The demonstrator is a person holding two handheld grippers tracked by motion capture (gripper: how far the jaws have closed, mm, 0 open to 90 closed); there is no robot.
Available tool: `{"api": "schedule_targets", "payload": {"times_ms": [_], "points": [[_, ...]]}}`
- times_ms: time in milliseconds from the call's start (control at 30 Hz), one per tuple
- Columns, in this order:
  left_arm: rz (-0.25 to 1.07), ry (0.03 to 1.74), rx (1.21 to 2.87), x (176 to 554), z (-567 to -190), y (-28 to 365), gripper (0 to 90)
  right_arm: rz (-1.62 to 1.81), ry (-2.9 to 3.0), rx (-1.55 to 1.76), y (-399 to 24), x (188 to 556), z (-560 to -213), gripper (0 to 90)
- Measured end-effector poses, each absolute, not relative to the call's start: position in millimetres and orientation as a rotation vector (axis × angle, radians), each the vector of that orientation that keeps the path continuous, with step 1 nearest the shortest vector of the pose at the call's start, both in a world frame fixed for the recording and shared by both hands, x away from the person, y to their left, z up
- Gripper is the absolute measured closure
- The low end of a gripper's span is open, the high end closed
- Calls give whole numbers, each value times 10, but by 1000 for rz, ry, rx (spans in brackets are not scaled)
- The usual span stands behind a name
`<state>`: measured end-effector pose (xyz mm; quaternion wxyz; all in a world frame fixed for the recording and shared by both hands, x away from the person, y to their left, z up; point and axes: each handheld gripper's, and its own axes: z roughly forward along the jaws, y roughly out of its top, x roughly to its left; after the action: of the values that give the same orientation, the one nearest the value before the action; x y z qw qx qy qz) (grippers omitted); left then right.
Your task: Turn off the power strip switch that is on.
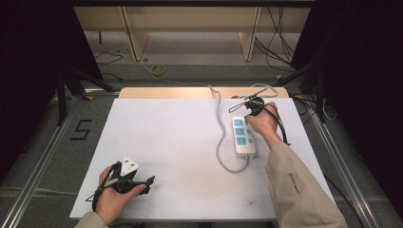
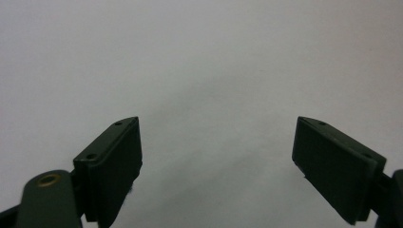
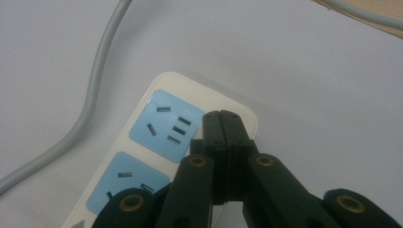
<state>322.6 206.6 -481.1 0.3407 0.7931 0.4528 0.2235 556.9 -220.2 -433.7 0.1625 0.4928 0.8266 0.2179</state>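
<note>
A white power strip with blue socket panels lies on the right half of the white table. Its grey cord loops from the near end back toward the table's far edge. My right gripper is over the strip's far end, its jaws shut together with nothing between them. In the right gripper view the shut tips rest at the rim of the strip, beside the last blue socket. My left gripper is at the near left, pointing right. Its jaws stand wide open above bare table.
A strip of wooden tabletop runs along the table's far edge. A "5" mark is on the floor at the left. Metal rails flank the table, loose cables lie on the floor behind, and dark curtains hang on both sides.
</note>
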Motion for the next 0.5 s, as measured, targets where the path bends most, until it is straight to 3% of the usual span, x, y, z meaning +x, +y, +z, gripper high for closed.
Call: {"api": "schedule_targets", "payload": {"times_ms": [500], "points": [[581,1178,2064,3226,-4812,2068,167,594,2366,1409,-2201,5584,-4378,900]]}}
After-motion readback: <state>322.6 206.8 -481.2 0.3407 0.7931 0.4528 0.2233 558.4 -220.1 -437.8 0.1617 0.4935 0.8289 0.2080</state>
